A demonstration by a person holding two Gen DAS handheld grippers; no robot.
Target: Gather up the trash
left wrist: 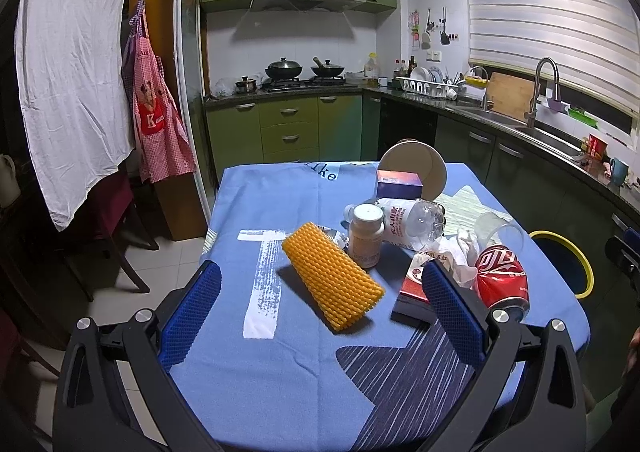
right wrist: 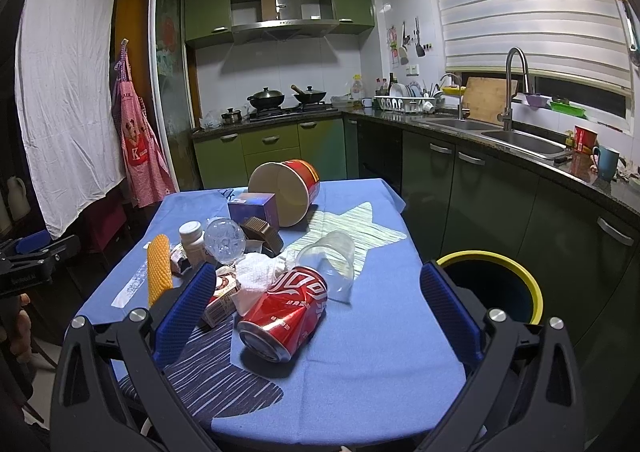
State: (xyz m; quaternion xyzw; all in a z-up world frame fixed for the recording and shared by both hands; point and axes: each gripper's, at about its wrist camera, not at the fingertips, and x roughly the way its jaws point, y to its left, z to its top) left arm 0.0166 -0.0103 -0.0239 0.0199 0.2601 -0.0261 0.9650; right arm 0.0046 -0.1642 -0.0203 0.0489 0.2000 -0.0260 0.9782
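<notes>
Trash cluster (right wrist: 256, 272) mid-table; bin (right wrist: 534, 292) beside right edge; near edge bare.

Can (right wrist: 286, 318) lies on the table (right wrist: 360, 352) nearest us, tissue (right wrist: 256, 276) and cup (right wrist: 332, 256) just behind it, foam sleeve (right wrist: 159, 268) left, bin (right wrist: 496, 284) off the right edge.

We see a table (left wrist: 280, 372) under a blue cloth printed with white letters and a pale star. On it lie a yellow ribbed foam sleeve (left wrist: 332, 276), a red can (right wrist: 284, 312) on its side, a crumpled tissue (right wrist: 260, 276), a tipped clear cup (right wrist: 332, 260), a plastic bottle (left wrist: 408, 220), a standing pill jar (left wrist: 365, 234), a purple box (left wrist: 399, 183) and a tipped tub (right wrist: 286, 192).
</notes>
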